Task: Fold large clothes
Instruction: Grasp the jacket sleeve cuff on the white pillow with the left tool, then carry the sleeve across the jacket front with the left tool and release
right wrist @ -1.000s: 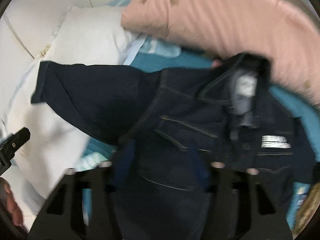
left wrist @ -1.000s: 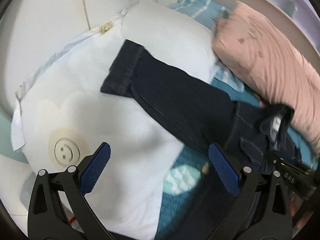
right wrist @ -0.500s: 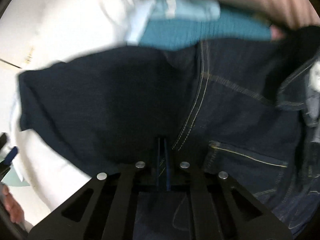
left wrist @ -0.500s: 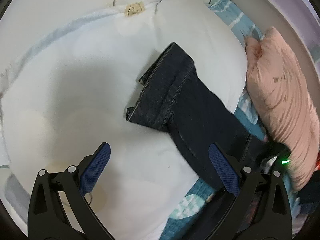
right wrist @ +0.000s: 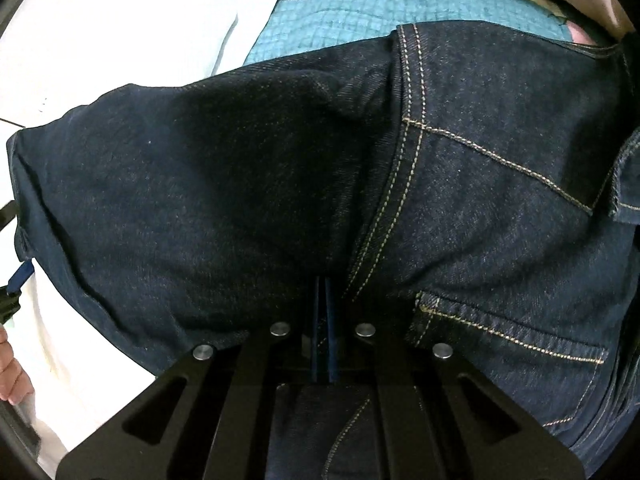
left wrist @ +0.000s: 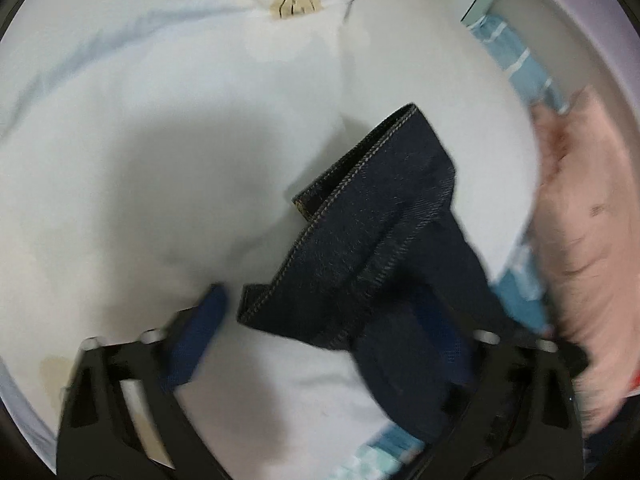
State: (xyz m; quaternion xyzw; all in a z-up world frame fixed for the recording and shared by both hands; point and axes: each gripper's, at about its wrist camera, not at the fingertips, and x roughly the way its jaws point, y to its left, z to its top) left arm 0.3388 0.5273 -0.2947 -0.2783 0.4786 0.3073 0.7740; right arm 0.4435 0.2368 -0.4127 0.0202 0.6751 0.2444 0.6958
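Jeans (right wrist: 280, 184) lie across the bed, one leg w/ its hem up on the white pillow (left wrist: 160, 160). Right gripper (right wrist: 322, 320) is clenched on denim near the crotch seam, prob. to anchor the fold. Left gripper (left wrist: 320, 332) is spread wide around the leg hem (left wrist: 372, 216), nothing grasped yet, lined up for a pinch.

Left gripper (left wrist: 320, 340) hovering with jaws spread wide; right gripper (right wrist: 322, 332) clamping, fingers pressed together on jeans (right wrist: 260, 184).

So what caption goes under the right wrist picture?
Right gripper shut on the dark denim jacket lying over a teal bedspread.
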